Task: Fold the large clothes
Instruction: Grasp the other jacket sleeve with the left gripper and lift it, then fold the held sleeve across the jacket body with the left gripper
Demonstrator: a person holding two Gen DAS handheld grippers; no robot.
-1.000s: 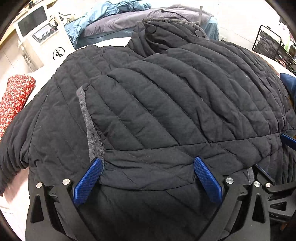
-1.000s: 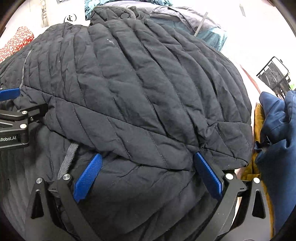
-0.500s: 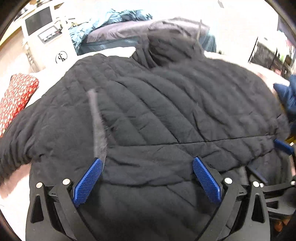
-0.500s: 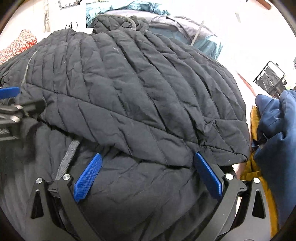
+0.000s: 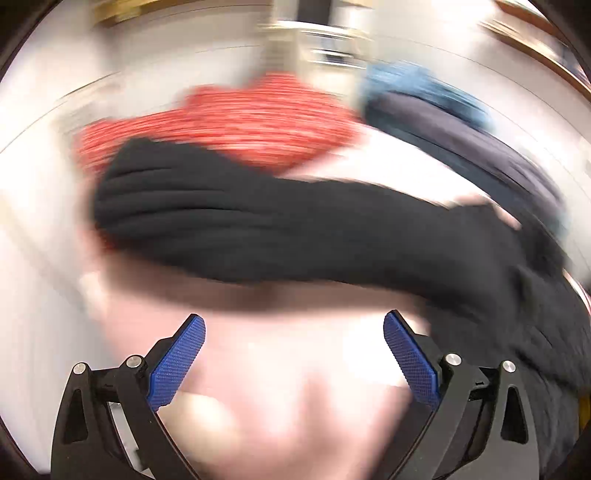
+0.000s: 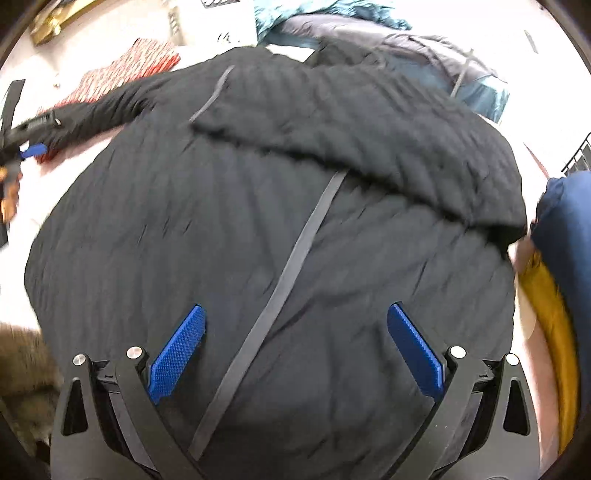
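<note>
A large black quilted jacket (image 6: 295, 206) lies spread on a pale surface, its bottom part folded up over the body, with a grey zipper strip (image 6: 280, 291) running down the middle. My right gripper (image 6: 295, 347) hovers open above the jacket's near part, nothing between its fingers. In the blurred left wrist view the jacket's sleeve (image 5: 258, 218) stretches out to the left, and my left gripper (image 5: 293, 360) is open over the pale surface just short of it. The left gripper (image 6: 33, 149) also shows at the far left of the right wrist view, beside the sleeve's cuff.
A red patterned cloth (image 5: 229, 125) lies beyond the sleeve. Blue and purple garments (image 6: 369, 29) are piled at the back. A navy garment (image 6: 569, 229) and a yellow one (image 6: 550, 310) sit at the right edge. Something brown and furry (image 6: 22, 362) is at the lower left.
Both grippers have pulled back off the folded hem, still open. The left one swung fast to the left toward the sleeve. The right one drew back toward the near side.
</note>
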